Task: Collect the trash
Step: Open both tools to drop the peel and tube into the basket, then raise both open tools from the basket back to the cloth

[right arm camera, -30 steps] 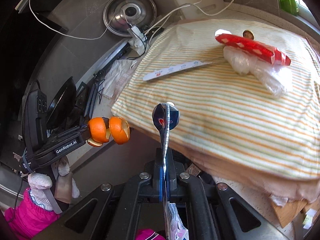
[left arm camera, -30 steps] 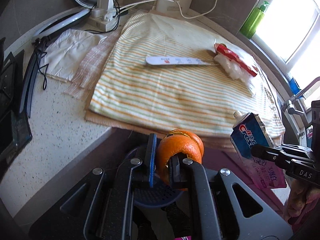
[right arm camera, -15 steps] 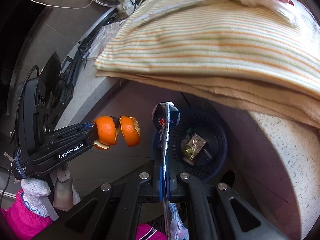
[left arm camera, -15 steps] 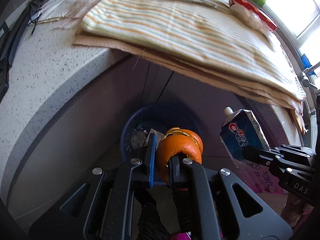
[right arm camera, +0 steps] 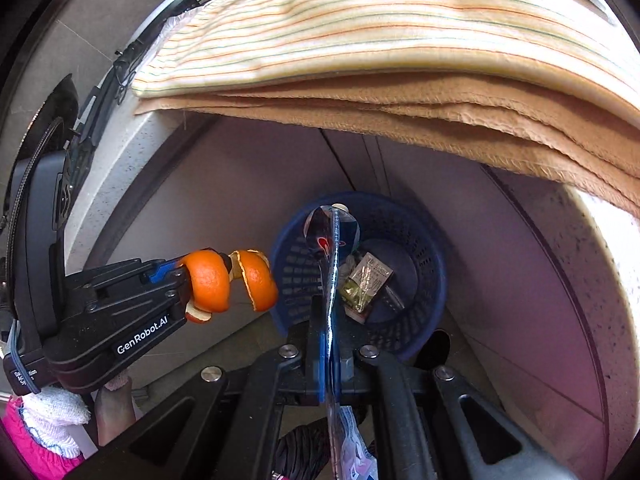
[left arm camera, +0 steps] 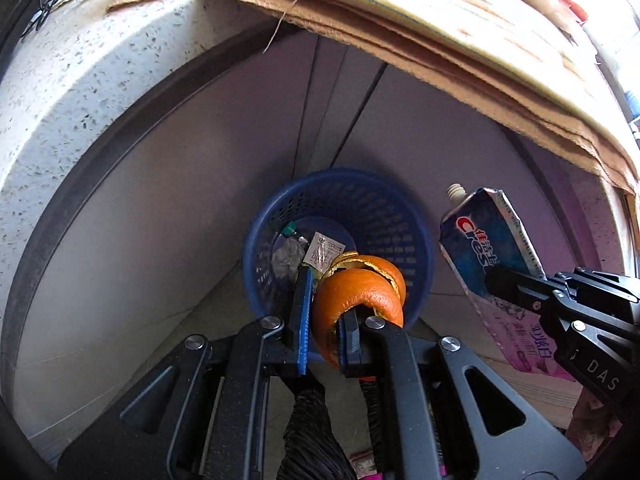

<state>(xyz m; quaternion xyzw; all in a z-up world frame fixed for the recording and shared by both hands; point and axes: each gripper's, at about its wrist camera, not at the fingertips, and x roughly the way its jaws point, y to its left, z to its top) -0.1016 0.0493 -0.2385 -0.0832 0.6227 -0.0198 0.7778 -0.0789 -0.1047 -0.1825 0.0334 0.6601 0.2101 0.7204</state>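
Observation:
My left gripper [left arm camera: 326, 300] is shut on a curled orange peel [left arm camera: 360, 292] and holds it above the near rim of a blue mesh trash basket [left arm camera: 384, 208] on the floor. In the right wrist view the left gripper [right arm camera: 180, 280] and the peel [right arm camera: 232, 280] hang just left of the basket [right arm camera: 420, 240]. My right gripper [right arm camera: 330, 320] is shut on a flattened Crest toothpaste tube [right arm camera: 332, 236], held edge-on over the basket. The tube [left arm camera: 488, 248] shows right of the basket in the left wrist view. Wrappers [right arm camera: 366, 280] lie inside the basket.
A speckled white counter edge [left arm camera: 60, 92] curves overhead on the left. Striped and tan cloths [right arm camera: 360, 52] hang over the counter edge above the basket. Grey cabinet doors [left arm camera: 240, 140] stand behind the basket.
Both grippers have dropped below the counter edge and closer to the basket. The countertop items have left view. Both grips are unchanged.

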